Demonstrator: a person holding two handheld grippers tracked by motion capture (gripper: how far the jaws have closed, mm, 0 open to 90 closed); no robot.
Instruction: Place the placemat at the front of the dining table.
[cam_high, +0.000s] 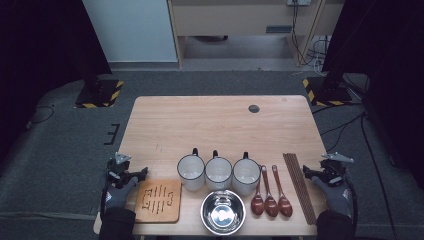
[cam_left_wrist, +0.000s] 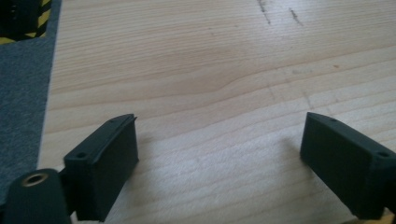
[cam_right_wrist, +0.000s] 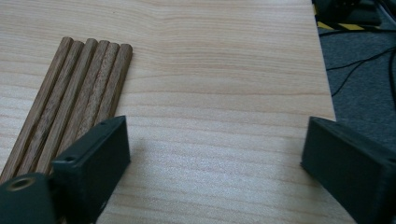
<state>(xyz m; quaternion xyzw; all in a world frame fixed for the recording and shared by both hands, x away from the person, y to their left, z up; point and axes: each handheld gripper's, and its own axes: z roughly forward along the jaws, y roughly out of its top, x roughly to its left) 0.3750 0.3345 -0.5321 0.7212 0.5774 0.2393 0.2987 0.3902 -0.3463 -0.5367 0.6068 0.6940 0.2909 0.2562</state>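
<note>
the chopsticks (cam_high: 300, 186), a row of brown wooden sticks lying side by side and touching, sit on the wooden table (cam_high: 210, 120) near its right edge, at about 4 o'clock from the table's middle, running from far to near with a slight slant. in the right gripper view the same chopsticks (cam_right_wrist: 74, 107) lie flat, their far ends at about 11 o'clock, and their near part passes behind the left-hand jaw.

the right gripper (cam_high: 320, 172) hovers just beside them at their 3 o'clock, at the table's right edge, its jaws spread wide with nothing but bare wood between them (cam_right_wrist: 215, 154).

at 9 o'clock from the chopsticks lie three dark red spoons (cam_high: 270, 197), bowls toward the person. further along stand three white mugs (cam_high: 218, 172) in a row, and a shiny steel bowl (cam_high: 223, 211) sits at their 6 o'clock. a slotted wooden trivet (cam_high: 158, 201) lies at the near left corner.

the left gripper (cam_high: 134, 175) hovers at the trivet's 11 o'clock by the table's left edge, jaws also spread apart over bare tabletop (cam_left_wrist: 219, 149).
</note>
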